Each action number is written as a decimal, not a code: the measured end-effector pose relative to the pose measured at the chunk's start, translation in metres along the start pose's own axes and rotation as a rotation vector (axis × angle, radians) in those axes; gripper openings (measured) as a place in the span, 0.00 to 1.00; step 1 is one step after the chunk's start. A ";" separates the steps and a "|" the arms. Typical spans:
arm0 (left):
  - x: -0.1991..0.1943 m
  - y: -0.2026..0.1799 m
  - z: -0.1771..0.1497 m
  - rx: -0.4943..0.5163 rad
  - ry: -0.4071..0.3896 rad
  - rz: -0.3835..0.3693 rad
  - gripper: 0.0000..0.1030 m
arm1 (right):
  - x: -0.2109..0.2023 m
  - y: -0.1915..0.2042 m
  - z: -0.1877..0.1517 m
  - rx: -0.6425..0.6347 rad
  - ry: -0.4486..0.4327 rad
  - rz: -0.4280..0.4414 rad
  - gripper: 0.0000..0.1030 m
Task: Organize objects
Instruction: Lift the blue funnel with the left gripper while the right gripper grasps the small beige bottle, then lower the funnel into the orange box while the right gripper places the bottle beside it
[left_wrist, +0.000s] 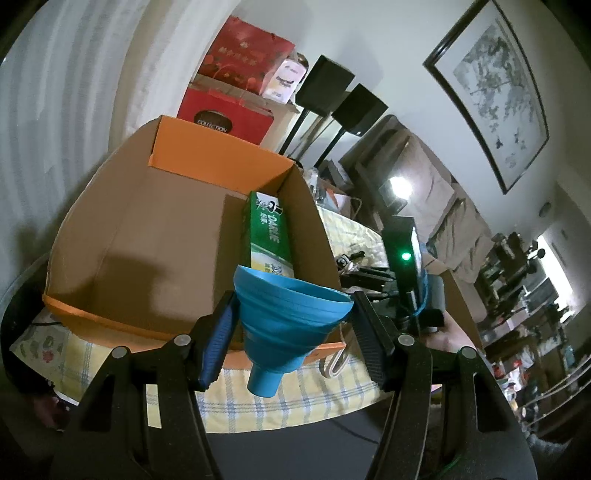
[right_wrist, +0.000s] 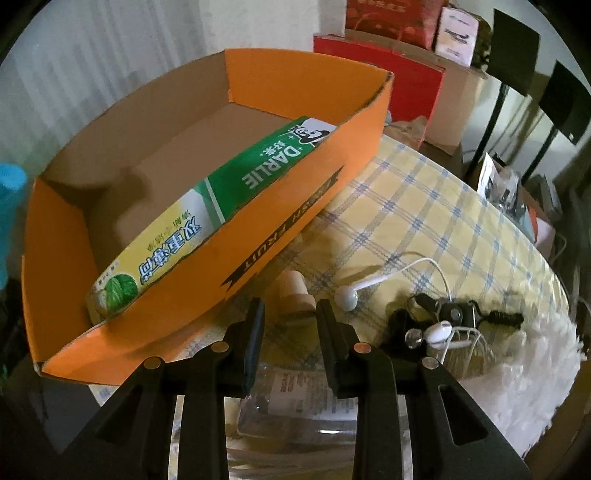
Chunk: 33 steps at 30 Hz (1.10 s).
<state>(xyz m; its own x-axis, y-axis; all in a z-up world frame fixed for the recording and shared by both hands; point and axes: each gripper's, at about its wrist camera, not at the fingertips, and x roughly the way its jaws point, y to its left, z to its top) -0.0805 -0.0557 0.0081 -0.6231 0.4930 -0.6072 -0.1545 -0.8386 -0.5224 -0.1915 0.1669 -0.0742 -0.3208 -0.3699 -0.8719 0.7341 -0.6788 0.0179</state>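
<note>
Holding the blue funnel (left_wrist: 291, 317) in my left claw (left_wrist: 293, 325) mid-frame, above the orange box (left_wrist: 207, 147) where the toothpaste carton (right_wrist: 207, 221) already lies; my right claw (right_wrist: 290, 332), lower centre, is closing around a tan bottle (right_wrist: 295, 291); earphones (right_wrist: 354, 295) remain.

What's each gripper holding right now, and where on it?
The left gripper holds the blue funnel by the sides of its wide cone, spout down. The right gripper straddles a small wooden piece; a grip cannot be told.
</note>
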 end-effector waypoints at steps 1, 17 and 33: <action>0.000 0.000 0.001 0.000 -0.001 -0.002 0.57 | 0.001 0.000 0.000 -0.006 0.003 -0.005 0.28; 0.003 -0.001 0.002 -0.005 0.003 -0.015 0.57 | 0.020 -0.005 0.011 -0.062 0.059 -0.009 0.24; 0.008 -0.019 0.007 0.081 -0.040 0.086 0.57 | -0.052 -0.020 -0.005 0.222 -0.090 -0.084 0.24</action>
<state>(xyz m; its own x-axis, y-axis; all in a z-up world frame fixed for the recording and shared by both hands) -0.0878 -0.0377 0.0174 -0.6663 0.4102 -0.6227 -0.1596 -0.8942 -0.4184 -0.1864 0.2030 -0.0316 -0.4346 -0.3550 -0.8277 0.5568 -0.8282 0.0629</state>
